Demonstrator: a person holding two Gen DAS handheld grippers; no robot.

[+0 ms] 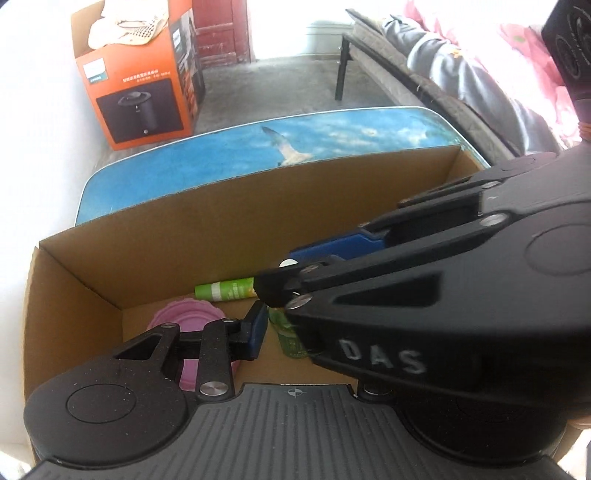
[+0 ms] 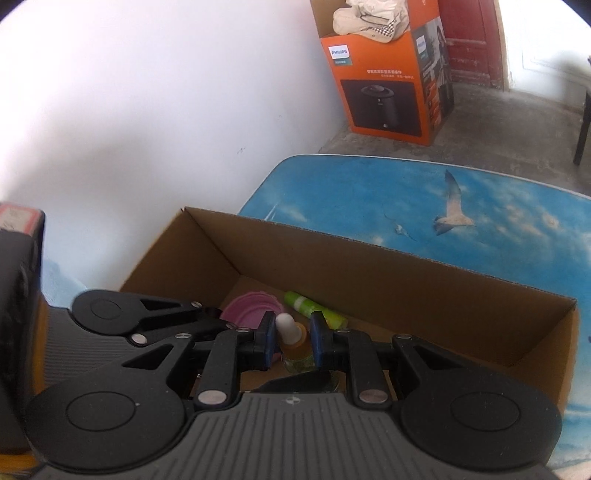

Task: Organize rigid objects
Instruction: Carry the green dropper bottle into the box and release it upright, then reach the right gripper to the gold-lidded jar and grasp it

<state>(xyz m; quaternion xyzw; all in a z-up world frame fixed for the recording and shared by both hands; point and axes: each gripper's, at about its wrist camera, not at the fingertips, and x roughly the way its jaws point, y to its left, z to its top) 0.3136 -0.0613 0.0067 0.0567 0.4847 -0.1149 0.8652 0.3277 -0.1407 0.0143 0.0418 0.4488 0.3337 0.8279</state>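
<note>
Both grippers hang over the cardboard box [image 2: 424,295]: the right gripper [image 2: 291,341] is clamped on a small dropper bottle [image 2: 293,350] near the box's near edge and must lower and let go, while the left gripper [image 1: 275,325] grips a green bottle [image 1: 291,336].

bright daylight pours in past the red door [image 1: 221,29], blowing out the white wall [image 2: 147,110]; fisheye bends the edges, corners vignette dark, nearby parts look soft.

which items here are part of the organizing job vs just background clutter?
Job:
- cardboard box
- dropper bottle, gripped by the right gripper over the box
- pink lid in the box
- green tube in the box
- left gripper, held over the box

Background:
- blue table
- orange Philips carton
- bed
</note>
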